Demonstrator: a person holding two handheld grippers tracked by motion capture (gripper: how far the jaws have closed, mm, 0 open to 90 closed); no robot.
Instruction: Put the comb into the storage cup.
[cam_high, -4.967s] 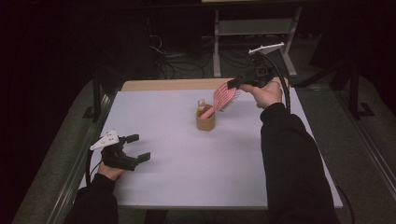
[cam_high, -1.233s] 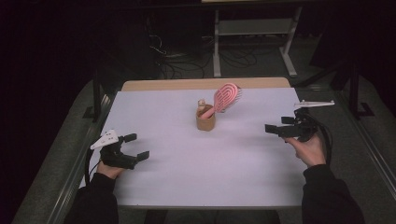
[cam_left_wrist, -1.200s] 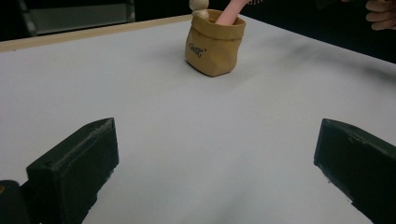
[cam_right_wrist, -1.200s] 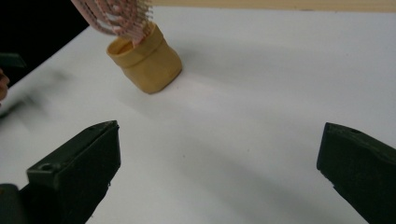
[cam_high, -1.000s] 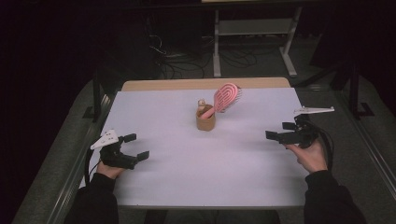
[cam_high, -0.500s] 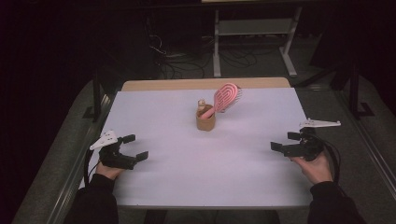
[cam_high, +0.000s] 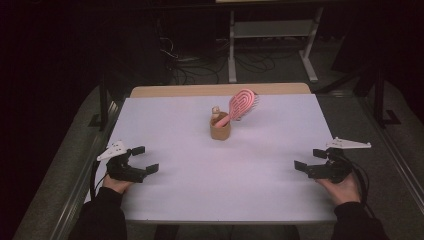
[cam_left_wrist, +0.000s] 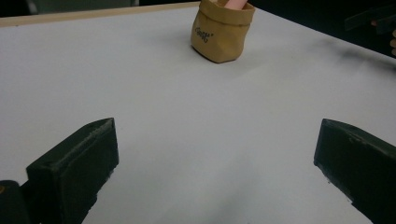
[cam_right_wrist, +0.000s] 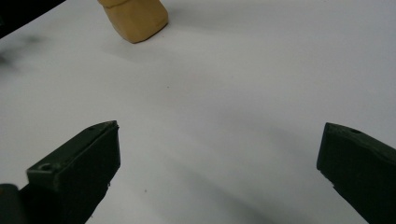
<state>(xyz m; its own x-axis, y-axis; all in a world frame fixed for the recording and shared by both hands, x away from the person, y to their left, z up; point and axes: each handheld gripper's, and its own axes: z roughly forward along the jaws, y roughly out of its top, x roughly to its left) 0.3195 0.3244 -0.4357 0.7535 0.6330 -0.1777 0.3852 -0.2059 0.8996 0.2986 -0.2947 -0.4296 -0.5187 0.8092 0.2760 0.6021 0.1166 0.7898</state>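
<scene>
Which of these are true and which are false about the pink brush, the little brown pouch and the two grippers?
1. The pink hairbrush stands handle-down in the tan pouch. True.
2. The right gripper holds the hairbrush. False: its fingers are open and hold nothing, near the right side of the table.
3. The left gripper is open. True.
4. The pouch lies tipped over on the white table. False: it stands upright.
5. The pouch sits near the front edge, between the hands. False: it sits toward the far side.
</scene>
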